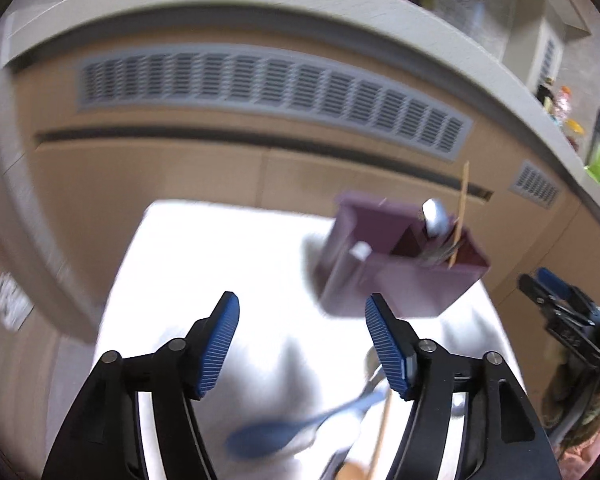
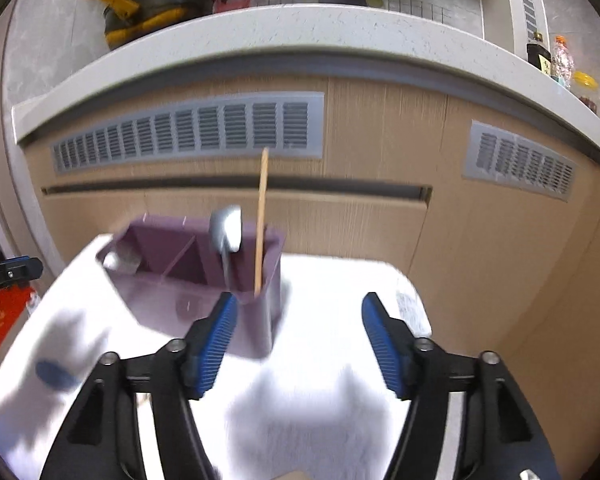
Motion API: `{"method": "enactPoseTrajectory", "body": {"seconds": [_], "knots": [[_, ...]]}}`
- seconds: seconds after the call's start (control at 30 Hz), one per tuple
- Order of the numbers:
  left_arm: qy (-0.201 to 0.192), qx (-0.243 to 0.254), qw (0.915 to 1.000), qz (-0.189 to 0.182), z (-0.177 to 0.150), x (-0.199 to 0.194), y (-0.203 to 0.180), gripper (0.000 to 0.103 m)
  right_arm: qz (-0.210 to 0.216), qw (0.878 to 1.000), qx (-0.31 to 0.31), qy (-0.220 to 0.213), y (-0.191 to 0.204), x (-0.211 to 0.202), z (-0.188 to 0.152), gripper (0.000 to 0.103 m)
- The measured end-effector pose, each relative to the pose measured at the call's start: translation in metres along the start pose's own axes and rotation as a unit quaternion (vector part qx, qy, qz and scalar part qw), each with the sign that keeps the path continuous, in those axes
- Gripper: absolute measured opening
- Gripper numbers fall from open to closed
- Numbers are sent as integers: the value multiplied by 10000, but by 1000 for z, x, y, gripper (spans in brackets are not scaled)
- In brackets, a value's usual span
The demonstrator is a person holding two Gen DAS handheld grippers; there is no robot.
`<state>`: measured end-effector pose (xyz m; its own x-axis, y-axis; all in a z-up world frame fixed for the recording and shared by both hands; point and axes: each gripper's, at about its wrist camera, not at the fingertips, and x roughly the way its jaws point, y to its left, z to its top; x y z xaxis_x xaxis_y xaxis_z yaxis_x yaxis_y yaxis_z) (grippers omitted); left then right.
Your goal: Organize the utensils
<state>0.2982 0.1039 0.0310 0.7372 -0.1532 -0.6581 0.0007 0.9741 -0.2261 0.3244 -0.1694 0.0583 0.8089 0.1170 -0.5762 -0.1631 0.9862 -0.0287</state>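
A purple utensil holder (image 1: pixel 400 264) with several compartments stands on the white table (image 1: pixel 204 264). It also shows in the right wrist view (image 2: pixel 188 276). A metal spoon (image 2: pixel 226 232) and a wooden chopstick (image 2: pixel 261 220) stand upright in its right compartment. My left gripper (image 1: pixel 302 344) is open and empty, just short of the holder. A blue spoon (image 1: pixel 292 430), a wooden chopstick (image 1: pixel 381 436) and a metal utensil (image 1: pixel 374 368) lie on the table below it. My right gripper (image 2: pixel 296 344) is open and empty, near the holder's right corner. The blue spoon (image 2: pixel 54 374) shows at the left.
A wooden cabinet front (image 2: pixel 372 216) with grey vents (image 2: pixel 188 132) stands behind the table under a white counter (image 2: pixel 260 28). A pan (image 2: pixel 156 8) and bottles (image 2: pixel 560 56) sit on the counter. The other gripper (image 1: pixel 560 304) shows at the right edge.
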Motion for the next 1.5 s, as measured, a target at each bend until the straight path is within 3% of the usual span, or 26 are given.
{"method": "enactPoseTrajectory", "body": {"seconds": [0.13, 0.27, 0.43, 0.53, 0.73, 0.77, 0.83, 0.87, 0.9, 0.97, 1.23, 1.4, 1.5], "knots": [[92, -165, 9996, 191, -33, -14, 21, 76, -32, 9996, -216, 158, 18, -14, -23, 71], [183, -282, 9988, 347, -59, -26, 39, 79, 124, 9974, -517, 486, 49, -16, -45, 83], [184, -337, 9972, 634, -78, -41, 55, 85, 406, 9888, -1064, 965, 97, -13, -72, 86], [180, -456, 9965, 671, -81, -47, 65, 89, 705, 9816, -1335, 1166, 122, -14, -84, 93], [80, -500, 9966, 647, -89, -55, 72, 89, 653, 9851, -848, 1349, 126, 6, -82, 95], [86, -480, 9967, 642, -90, -55, 72, 89, 638, 9851, -707, 1434, 124, 13, -81, 91], [127, -463, 9969, 625, -92, -53, 73, 89, 620, 9820, -555, 1693, 125, 28, -80, 59], [156, -468, 9969, 606, -93, -52, 73, 89, 660, 9796, -514, 1827, 126, 36, -78, 37], [184, -476, 9970, 584, -94, -51, 73, 89, 802, 9745, -440, 2047, 127, 45, -78, 32], [232, -488, 9970, 550, -95, -48, 72, 89, 920, 9740, -335, 2042, 130, 51, -78, 32], [475, -46, 9985, 274, -100, -37, 42, 89, 662, 9725, -1031, 1983, 126, 40, -91, 30], [715, 437, 9960, -314, -102, -23, 9, 89, 546, 9728, -1043, 1993, 90, 20, -106, 31], [801, 938, 9907, -569, -98, -11, -15, 89, 561, 9756, -1002, 1869, 69, 5, -117, 38]]}}
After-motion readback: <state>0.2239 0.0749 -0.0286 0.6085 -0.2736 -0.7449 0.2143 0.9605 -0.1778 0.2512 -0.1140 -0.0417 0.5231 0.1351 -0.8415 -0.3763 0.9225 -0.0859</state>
